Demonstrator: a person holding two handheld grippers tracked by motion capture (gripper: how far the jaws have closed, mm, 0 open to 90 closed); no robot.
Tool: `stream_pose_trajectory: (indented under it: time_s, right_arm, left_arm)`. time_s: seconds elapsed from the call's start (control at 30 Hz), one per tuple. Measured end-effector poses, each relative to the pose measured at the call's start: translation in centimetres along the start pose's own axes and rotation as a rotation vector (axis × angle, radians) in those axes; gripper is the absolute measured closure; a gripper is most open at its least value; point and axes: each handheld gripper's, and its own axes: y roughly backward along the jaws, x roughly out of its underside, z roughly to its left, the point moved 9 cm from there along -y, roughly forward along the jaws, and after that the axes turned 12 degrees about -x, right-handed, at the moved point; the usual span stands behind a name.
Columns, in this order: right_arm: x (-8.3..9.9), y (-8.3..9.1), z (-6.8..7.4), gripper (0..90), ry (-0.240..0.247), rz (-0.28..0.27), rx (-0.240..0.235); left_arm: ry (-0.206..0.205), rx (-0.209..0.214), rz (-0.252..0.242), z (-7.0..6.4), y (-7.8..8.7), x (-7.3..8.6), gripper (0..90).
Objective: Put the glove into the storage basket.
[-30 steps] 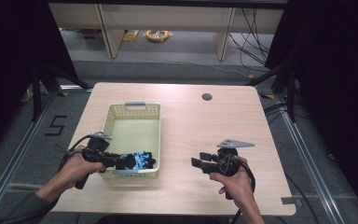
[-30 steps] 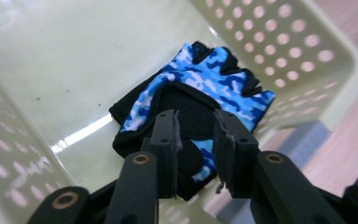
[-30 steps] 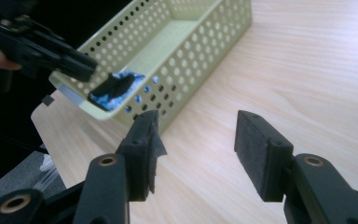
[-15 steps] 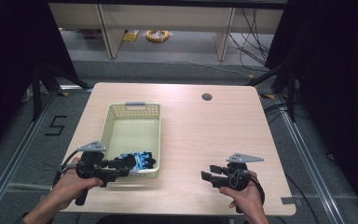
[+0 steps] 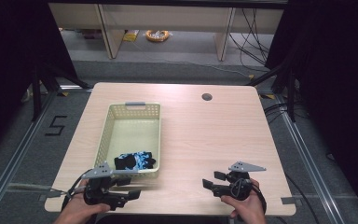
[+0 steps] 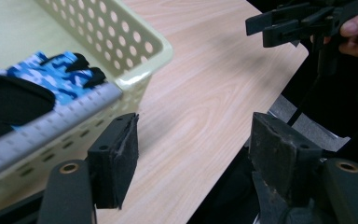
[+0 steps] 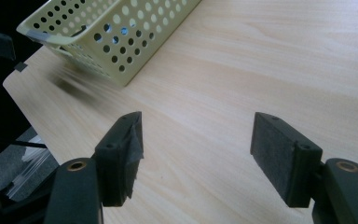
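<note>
Our left gripper (image 5: 129, 188) hangs low at the near edge of the table (image 5: 205, 135), just in front of the basket (image 5: 154, 140), and its jaws stand wide apart with nothing between them. Our right gripper (image 5: 213, 180) sits near the front edge too, well apart from the basket, and its jaws are also spread wide and hold nothing. The glove (image 5: 135, 161), blue and black, lies inside the basket at its near end, close to the wall by our left gripper. In the left gripper view we see the glove (image 6: 42, 77) resting behind the basket's rim (image 6: 149, 51). So we think the putting-in part is done: the glove is in the basket, both tools have let go, and little is left but to pull our hands away. One second ago our left gripper was up at the glove, right over the basket's near end; now it is back and lower, off the basket. Our right gripper has also come back toward us.
</note>
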Motion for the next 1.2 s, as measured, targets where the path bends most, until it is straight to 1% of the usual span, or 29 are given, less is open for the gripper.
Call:
stream_pose_trajectory:
  time_s: [0.03, 0.07, 0.1, 0.13, 0.17, 0.2, 0.27, 0.3, 0.33, 0.4, 0.43, 0.5, 0.57, 0.6, 0.63, 0.67, 0.7, 0.73, 0.77, 0.83, 0.9, 0.93, 0.97, 1.0, 1.03, 1.07, 1.1, 1.13, 1.2]
  right_arm:
    - [0.0, -0.2, 0.1, 35.0, 0.003, -0.012, -0.019]
    - [0.1, -0.2, -0.1, 34.8, 0.036, -0.004, -0.015]
    - [0.3, -0.3, 0.0, 34.4, 0.034, 0.001, -0.019]
    - [0.5, -0.2, 0.4, 34.2, 0.001, 0.007, -0.013]
    - [0.5, -0.3, 0.4, 33.9, 0.009, -0.005, -0.021]
    - [0.6, -0.2, 0.1, 33.4, 0.049, 0.011, -0.009]
    - [0.9, -0.4, 0.7, 32.2, 0.006, 0.006, -0.019]
    - [1.0, -0.4, 0.7, 31.8, 0.008, 0.004, -0.020]
    - [1.0, -0.4, 0.5, 31.3, 0.049, 0.011, -0.022]
    - [1.3, -0.2, 0.7, 30.1, 0.030, 0.021, -0.004]
    - [1.2, -0.3, 0.8, 29.4, 0.050, 0.007, -0.019]
    - [1.5, -0.4, 1.1, 28.5, 0.048, 0.005, -0.020]
    - [1.9, -0.3, 1.5, 27.8, 0.040, 0.014, -0.010]
    - [1.9, -0.3, 1.3, 27.7, 0.073, 0.014, -0.011]
    - [2.3, -0.4, 1.7, 27.4, 0.039, 0.022, -0.022]
    - [2.5, -0.3, 1.6, 27.2, 0.046, 0.035, -0.001]
    - [2.6, -0.3, 1.7, 27.2, 0.069, 0.028, -0.016]
    - [2.8, -0.3, 1.8, 27.1, 0.060, 0.040, -0.005]
    - [2.9, -0.4, 1.6, 26.6, 0.083, 0.033, -0.004]
    - [3.4, -0.4, 1.8, 25.7, 0.072, 0.055, -0.008]
    - [3.8, -0.2, 2.0, 25.6, 0.056, 0.070, 0.014]
    - [3.8, -0.3, 1.9, 25.6, 0.079, 0.061, 0.005]
    - [4.0, -0.4, 2.0, 25.4, 0.077, 0.068, -0.008]
    - [4.1, -0.2, 1.9, 25.2, 0.083, 0.074, 0.012]
    - [4.2, -0.2, 1.8, 24.9, 0.095, 0.076, 0.023]
    - [4.2, -0.2, 2.0, 24.8, 0.089, 0.072, 0.009]
    - [4.3, -0.2, 2.0, 24.7, 0.096, 0.076, 0.013]
    - [4.4, -0.3, 2.2, 24.6, 0.089, 0.071, 0.005]
    - [4.7, -0.1, 2.2, 24.3, 0.085, 0.091, 0.017]
  left_arm:
    - [-0.013, -0.002, 0.002, 0.0, -0.1, 0.5, 32.5]
    - [-0.034, -0.011, 0.013, -0.1, -0.3, 1.1, 32.0]
    - [-0.050, -0.015, 0.022, 0.0, -0.4, 1.5, 31.7]
    - [-0.055, -0.020, 0.021, 0.0, -0.6, 1.8, 31.5]
    - [-0.068, -0.030, 0.031, 0.1, -0.7, 2.3, 30.9]
    - [-0.074, -0.037, 0.040, 0.2, -0.9, 2.6, 30.2]
    - [-0.098, -0.057, 0.045, 0.3, -1.1, 3.3, 29.3]
    - [-0.106, -0.058, 0.034, 0.2, -1.3, 3.4, 28.8]
    - [-0.107, -0.063, 0.040, 0.2, -1.4, 3.7, 28.5]
    - [-0.132, -0.068, 0.031, 0.3, -1.5, 3.9, 27.5]
    - [-0.130, -0.074, 0.036, 0.3, -1.5, 4.1, 27.1]
    - [-0.125, -0.076, 0.041, 0.4, -1.5, 4.3, 26.4]
    - [-0.141, -0.077, 0.014, 0.5, -1.6, 4.3, 25.7]
    - [-0.142, -0.085, 0.011, 0.6, -1.6, 4.4, 25.5]
    - [-0.146, -0.089, 0.018, 0.7, -1.6, 4.5, 25.2]
    - [-0.153, -0.092, 0.028, 0.9, -1.5, 4.7, 24.7]
    - [-0.149, -0.095, 0.019, 0.9, -1.6, 4.8, 24.3]
    - [-0.150, -0.089, 0.031, 0.9, -1.6, 4.9, 24.2]
    - [-0.147, -0.100, 0.007, 0.9, -1.7, 4.8, 24.0]
    - [-0.155, -0.094, 0.021, 0.9, -1.6, 5.0, 23.3]
    - [-0.156, -0.103, 0.020, 1.0, -1.6, 5.1, 22.7]
    - [-0.147, -0.100, 0.028, 1.0, -1.6, 5.2, 22.6]
    - [-0.167, -0.099, 0.025, 1.0, -1.6, 5.2, 22.4]
    - [-0.143, -0.102, 0.026, 0.9, -1.7, 5.3, 22.0]
    - [-0.150, -0.101, 0.022, 0.9, -1.7, 5.3, 21.9]
    - [-0.180, -0.099, 0.034, 1.0, -1.6, 5.4, 21.7]
    - [-0.166, -0.100, 0.014, 0.9, -1.8, 5.3, 21.5]
    - [-0.178, -0.105, 0.031, 1.0, -1.7, 5.4, 21.2]
    - [-0.143, -0.101, 0.027, 0.7, -1.9, 5.6, 20.9]
